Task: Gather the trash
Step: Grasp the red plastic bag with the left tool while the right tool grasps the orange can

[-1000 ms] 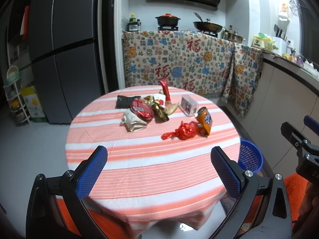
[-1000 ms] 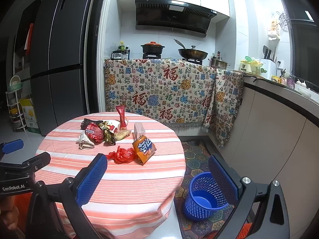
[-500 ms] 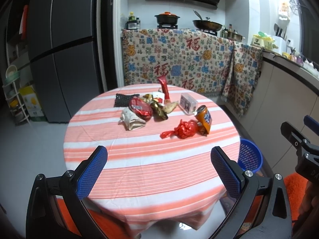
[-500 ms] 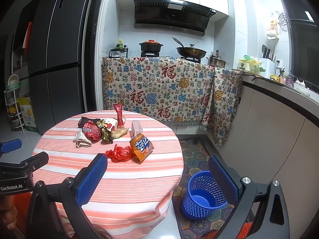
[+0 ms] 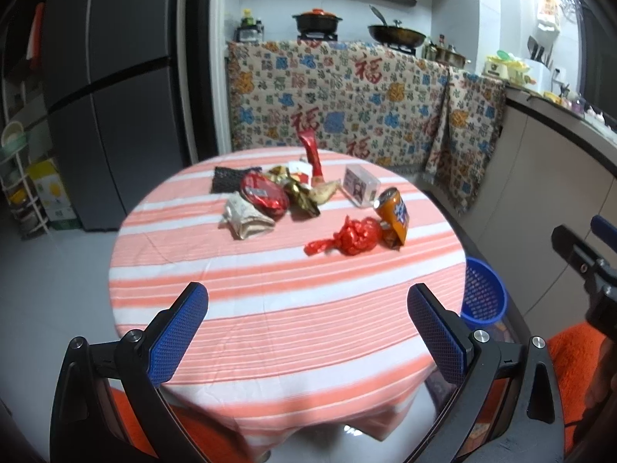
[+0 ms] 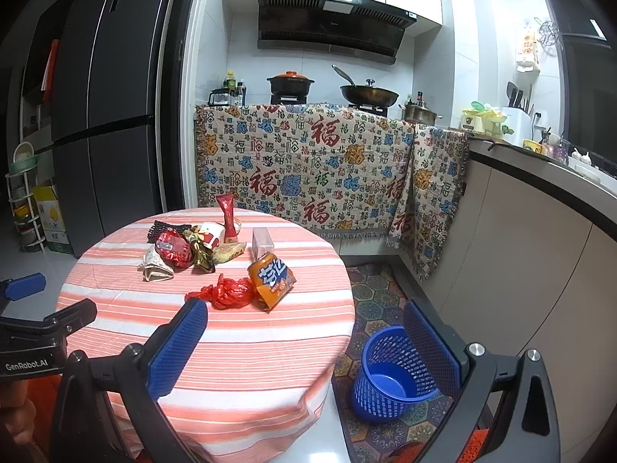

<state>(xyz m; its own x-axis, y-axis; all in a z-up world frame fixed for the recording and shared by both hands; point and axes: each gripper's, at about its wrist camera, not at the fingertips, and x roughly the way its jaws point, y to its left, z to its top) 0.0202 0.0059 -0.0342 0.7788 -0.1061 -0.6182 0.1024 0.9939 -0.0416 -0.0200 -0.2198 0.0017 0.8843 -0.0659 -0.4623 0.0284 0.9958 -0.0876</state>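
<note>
1. 2 grippers sit level before the round table [image 5: 270, 328], both pointing forward over its near edge, neither touching the cloth or any trash.
2. We see the left gripper [image 5: 307, 333] with its jaws spread wide and nothing between its blue pads [image 5: 178, 333].
3. We see the right gripper [image 6: 304, 351] spread just as wide and just as empty; it is off the table's right side, above the floor mat.
4. The trash lies in 1 loose cluster on the far half of the table: a red bag [image 5: 353, 236] touching an orange packet [image 5: 394, 217], a clear box [image 5: 360, 186], and a heap of wrappers [image 5: 266, 196] with a red sachet [image 5: 313, 154] standing upright behind it.
5. The blue basket [image 6: 389, 374] stands on the mat just right of the table, open and showing nothing inside.
6. A hand [image 6: 15, 422] shows dimly below the left gripper's body.
</note>
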